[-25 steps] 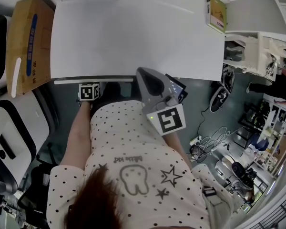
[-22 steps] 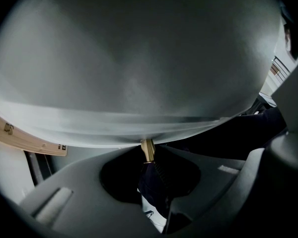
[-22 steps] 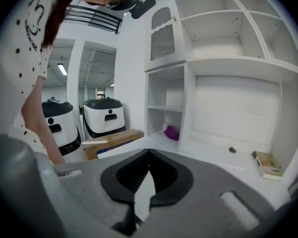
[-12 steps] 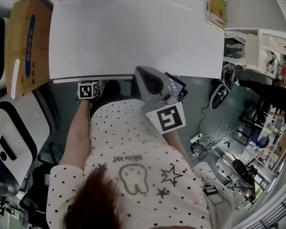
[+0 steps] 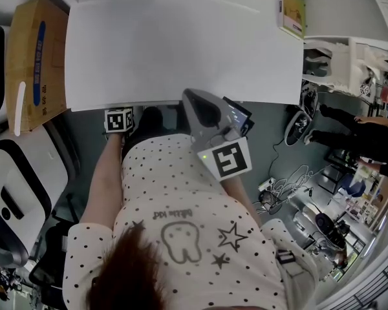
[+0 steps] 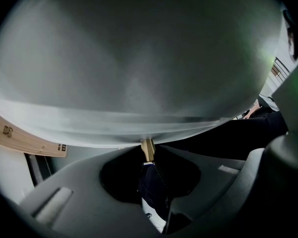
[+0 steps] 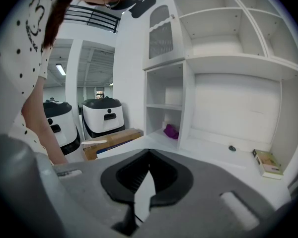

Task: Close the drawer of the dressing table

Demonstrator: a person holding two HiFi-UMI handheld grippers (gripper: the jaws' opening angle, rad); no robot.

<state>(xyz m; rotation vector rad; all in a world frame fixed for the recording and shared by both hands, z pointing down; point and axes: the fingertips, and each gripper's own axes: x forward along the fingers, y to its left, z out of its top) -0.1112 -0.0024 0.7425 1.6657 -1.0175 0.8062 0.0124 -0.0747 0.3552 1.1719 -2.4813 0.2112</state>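
Currently the left gripper sits at the 6 o'clock edge of the table, tucked partly under the white top. In the head view I see only its marker cube. Its own view shows the jaws clamped on a small tan knob, one tip on each side of it. The knob projects from the lower edge of the drawer, whose white front fills the upper part of that view. In the head view the drawer lies beneath the table's near edge, at 12 o'clock from the cube. It shows there as no more than a thin strip along that edge, and I cannot tell whether it is fully in.

The right gripper is held in front of the person's shirt, at 4 o'clock from the left one and apart from the table. Its jaws are together at the tips, with nothing between them. It looks across the table top toward a white shelf unit.

A box lies at 9 o'clock of the table, just beside it. A book rests on the table's 1 o'clock corner.
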